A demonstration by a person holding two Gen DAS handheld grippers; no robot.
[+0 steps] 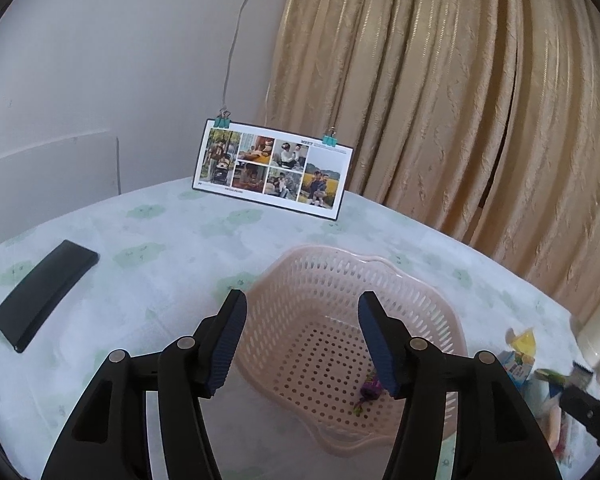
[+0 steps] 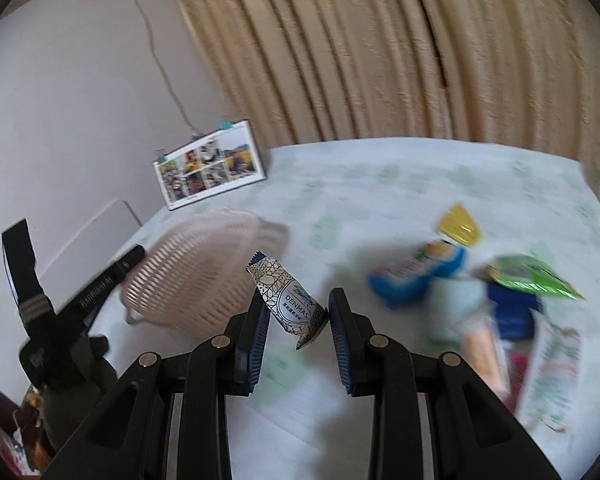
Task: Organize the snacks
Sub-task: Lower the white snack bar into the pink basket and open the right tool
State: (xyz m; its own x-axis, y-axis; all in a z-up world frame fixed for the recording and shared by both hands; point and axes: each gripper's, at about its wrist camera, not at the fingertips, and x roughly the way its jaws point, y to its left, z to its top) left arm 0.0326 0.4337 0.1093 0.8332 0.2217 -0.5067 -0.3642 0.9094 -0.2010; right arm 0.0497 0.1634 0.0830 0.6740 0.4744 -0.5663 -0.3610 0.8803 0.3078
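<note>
A pale pink perforated basket (image 1: 380,276) stands on the table, and a small purple wrapped candy (image 1: 370,390) lies on its floor. Above the basket's near left side hovers my left gripper (image 1: 302,304), open and empty. My right gripper (image 2: 298,300) is shut on a white patterned snack bar (image 2: 288,300) marked DENMAS, held tilted above the cloth to the right of the basket (image 2: 188,276). Loose snacks lie further right: a blue packet (image 2: 416,280), a yellow one (image 2: 460,226), a green one (image 2: 528,276) and a white-and-green one (image 2: 552,368). That view is motion-blurred.
A photo card (image 1: 274,164) with teal clips leans at the table's back edge by the wall. A flat black case (image 1: 44,296) lies at the left on the green-patterned tablecloth (image 1: 160,240). Beige curtains (image 1: 460,100) hang behind. The snack pile (image 1: 520,356) sits at the right edge.
</note>
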